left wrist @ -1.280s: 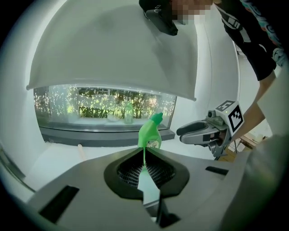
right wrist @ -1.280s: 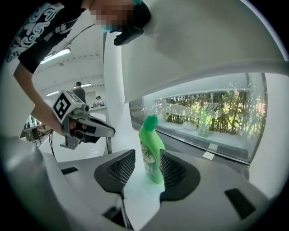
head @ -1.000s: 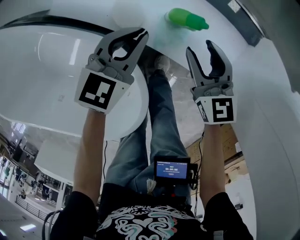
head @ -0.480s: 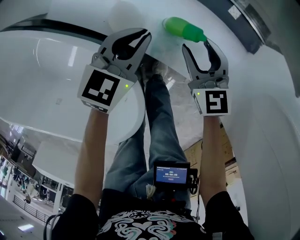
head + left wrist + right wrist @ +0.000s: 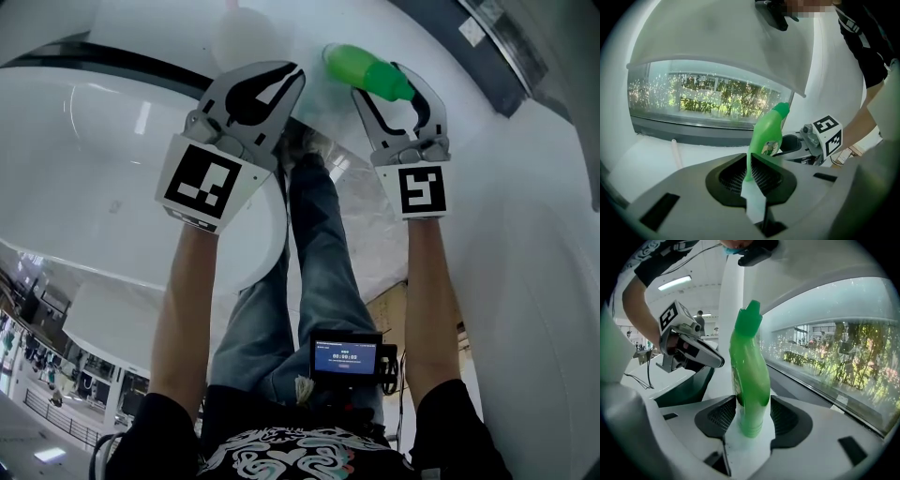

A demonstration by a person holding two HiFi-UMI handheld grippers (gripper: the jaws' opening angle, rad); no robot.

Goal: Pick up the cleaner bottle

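One right claw (image 5: 380, 79), opening wider, now straddles bottle (image 5: 361, 66).

White glossy tabletop (image 5: 422, 37), mostly bare. The green cleaner bottle (image 5: 361, 67) stands upright on it around 12 o'clock in the head view. A thin white stick (image 5: 675, 152) lies at the bottle's 9 o'clock.

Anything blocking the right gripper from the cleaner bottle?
Nothing visible. The green cleaner bottle stands upright between the right gripper's jaws, which have just been opening and are not pressing on it. The left gripper sits off to the side, clear of it.
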